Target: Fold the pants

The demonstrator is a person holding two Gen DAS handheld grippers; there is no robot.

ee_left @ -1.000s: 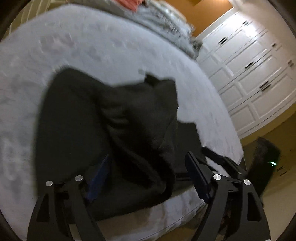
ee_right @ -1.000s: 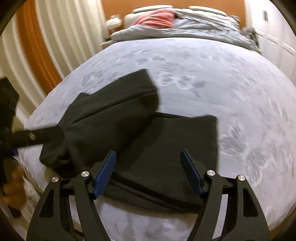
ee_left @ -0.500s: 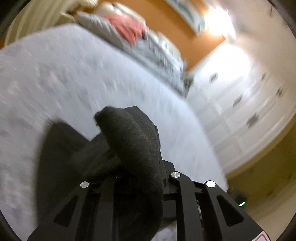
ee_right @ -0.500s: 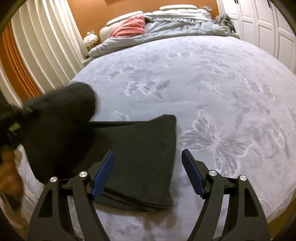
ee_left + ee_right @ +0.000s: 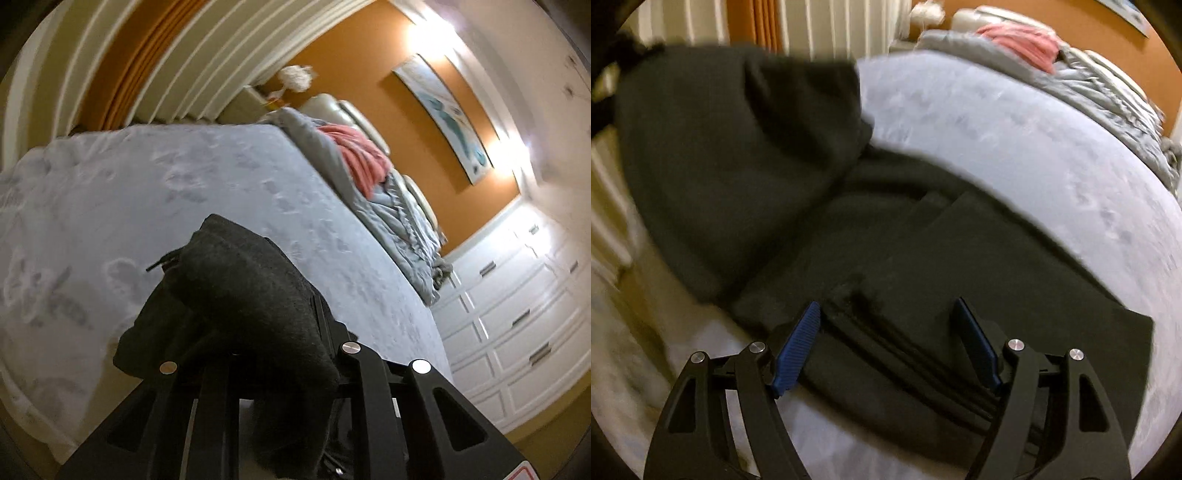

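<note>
The black pants lie folded at the near edge of the grey-blue bed. My left gripper is shut on one end of the pants and holds it lifted above the bed; the cloth hides its fingertips. In the right wrist view that lifted part hangs at the upper left. My right gripper is open, with its blue pads either side of the folded layers at the pants' near edge.
A rumpled grey duvet and a pink blanket lie at the head of the bed. White wardrobe doors stand to the right. Striped curtains hang at the far side.
My left gripper closed on the pants and lifted that end up and back. My right gripper moved down to the near edge of the folded pants and stayed open.
</note>
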